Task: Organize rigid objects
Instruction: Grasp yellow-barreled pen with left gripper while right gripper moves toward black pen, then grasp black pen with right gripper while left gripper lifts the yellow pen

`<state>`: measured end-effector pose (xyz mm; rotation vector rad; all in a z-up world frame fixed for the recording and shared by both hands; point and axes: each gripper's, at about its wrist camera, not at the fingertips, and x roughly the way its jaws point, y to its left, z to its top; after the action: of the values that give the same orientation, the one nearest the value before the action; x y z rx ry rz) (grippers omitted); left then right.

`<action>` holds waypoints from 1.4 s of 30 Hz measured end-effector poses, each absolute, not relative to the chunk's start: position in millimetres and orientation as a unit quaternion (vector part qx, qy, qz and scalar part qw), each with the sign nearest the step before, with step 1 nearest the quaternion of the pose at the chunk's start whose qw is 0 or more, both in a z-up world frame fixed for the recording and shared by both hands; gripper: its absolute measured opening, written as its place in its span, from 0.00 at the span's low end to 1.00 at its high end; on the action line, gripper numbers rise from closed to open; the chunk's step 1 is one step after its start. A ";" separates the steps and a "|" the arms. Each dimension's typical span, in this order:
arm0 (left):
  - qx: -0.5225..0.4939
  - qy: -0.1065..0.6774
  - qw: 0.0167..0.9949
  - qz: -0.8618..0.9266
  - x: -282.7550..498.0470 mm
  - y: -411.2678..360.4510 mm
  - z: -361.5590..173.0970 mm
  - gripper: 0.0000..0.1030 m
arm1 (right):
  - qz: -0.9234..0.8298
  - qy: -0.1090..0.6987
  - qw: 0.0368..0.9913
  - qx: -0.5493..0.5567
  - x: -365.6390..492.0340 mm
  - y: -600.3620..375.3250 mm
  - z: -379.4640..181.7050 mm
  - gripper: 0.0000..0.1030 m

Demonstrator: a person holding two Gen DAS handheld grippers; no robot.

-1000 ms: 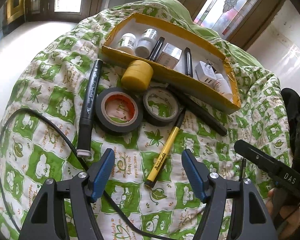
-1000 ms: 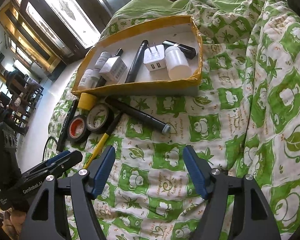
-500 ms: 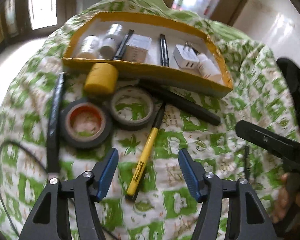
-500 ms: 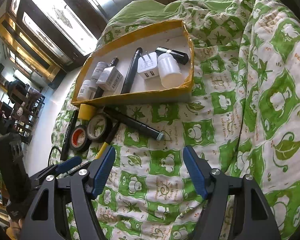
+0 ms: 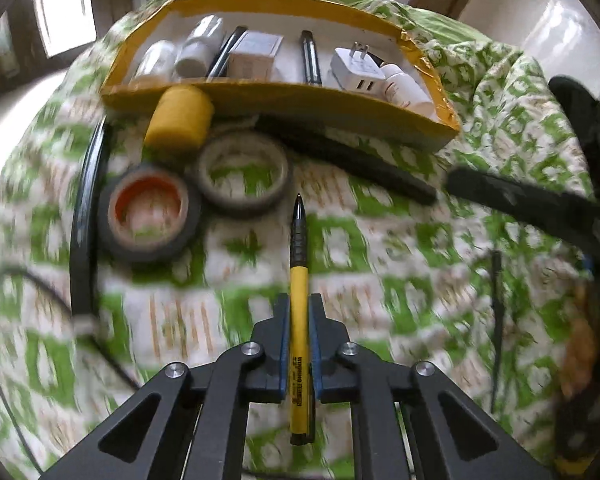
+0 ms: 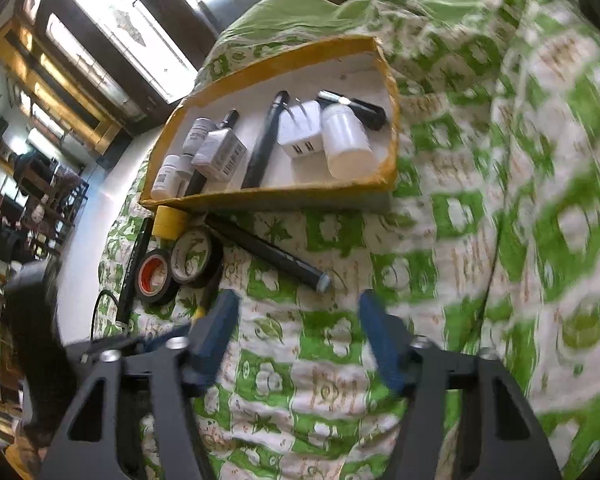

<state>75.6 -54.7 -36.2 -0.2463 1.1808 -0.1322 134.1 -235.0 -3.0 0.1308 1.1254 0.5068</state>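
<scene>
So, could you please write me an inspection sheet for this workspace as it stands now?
Surface: green and white patterned quilt, rumpled.
Job's things: yellow pen clamped in the left gripper; yellow-edged box holds bottles, a white charger, a small carton and dark pens. Outside it lie two tape rolls, a yellow tape roll and two black markers.
Clutter: nothing seen.
Grippers: left gripper shut on the pen; right gripper open, jaws just been closing, nothing between them.
Cables: black cable looping over the quilt at the left.
Surroundings: windows, dark wooden frames, shelving.
</scene>
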 end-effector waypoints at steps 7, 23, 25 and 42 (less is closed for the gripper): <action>-0.136 0.563 0.814 -0.050 73.5 -48.8 -43.3 0.07 | 0.276 0.531 0.800 -0.046 149.7 -182.2 -14.4 0.49; -0.074 0.562 0.823 -0.039 73.3 -65.6 -44.6 0.07 | 0.262 0.558 0.785 -0.061 147.4 -170.5 -37.9 0.25; -0.075 0.561 0.823 -0.039 74.2 -68.8 -45.0 0.07 | 0.262 0.589 0.764 -0.019 140.7 -182.1 -41.5 0.19; -0.081 0.562 0.822 -0.042 75.5 -63.3 -46.3 0.07 | 0.264 0.630 0.729 0.044 103.9 -208.8 -47.1 0.17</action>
<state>75.5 -63.3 -46.3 -0.1719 1.1970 -0.0896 103.9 -208.8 -47.1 0.0964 1.3867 0.5825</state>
